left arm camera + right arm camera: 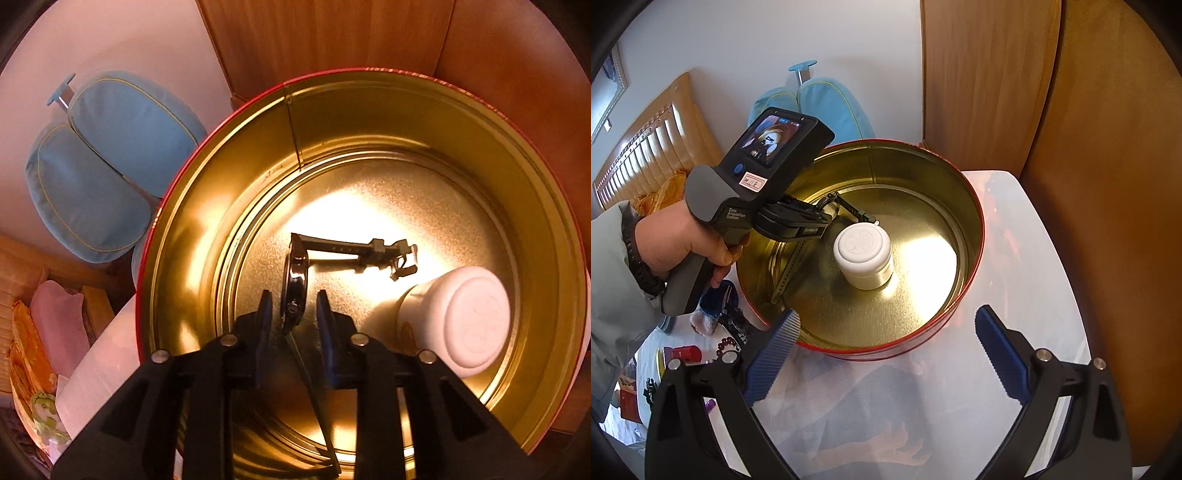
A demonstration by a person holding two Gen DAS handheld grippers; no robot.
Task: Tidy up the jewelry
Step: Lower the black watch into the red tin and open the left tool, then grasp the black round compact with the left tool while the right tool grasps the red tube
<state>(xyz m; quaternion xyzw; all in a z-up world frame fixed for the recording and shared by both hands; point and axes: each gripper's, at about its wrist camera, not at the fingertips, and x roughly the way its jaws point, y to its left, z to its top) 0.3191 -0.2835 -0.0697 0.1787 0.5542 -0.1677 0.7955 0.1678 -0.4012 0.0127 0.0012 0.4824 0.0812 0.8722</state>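
A round red tin (pixel 975 236) with a gold inside (pixel 480 155) stands on a white table. In it lies a black wristwatch (pixel 295 277), its strap (pixel 347 251) stretched across the tin floor, and a white-lidded jar (pixel 469 321) (pixel 862 245) stands beside it. My left gripper (pixel 293 306) reaches into the tin, its blue pads on either side of the watch case with a small gap; the other strap end hangs below. It also shows in the right wrist view (pixel 827 214). My right gripper (pixel 886 332) is wide open and empty at the tin's near rim.
Several small items, a red box (pixel 685 352) and beads (pixel 726 347), lie on the table at left. A blue cushion chair (pixel 99 162) stands behind. Wooden panels (pixel 990 74) rise at the back right. The white table (pixel 1027 258) extends right of the tin.
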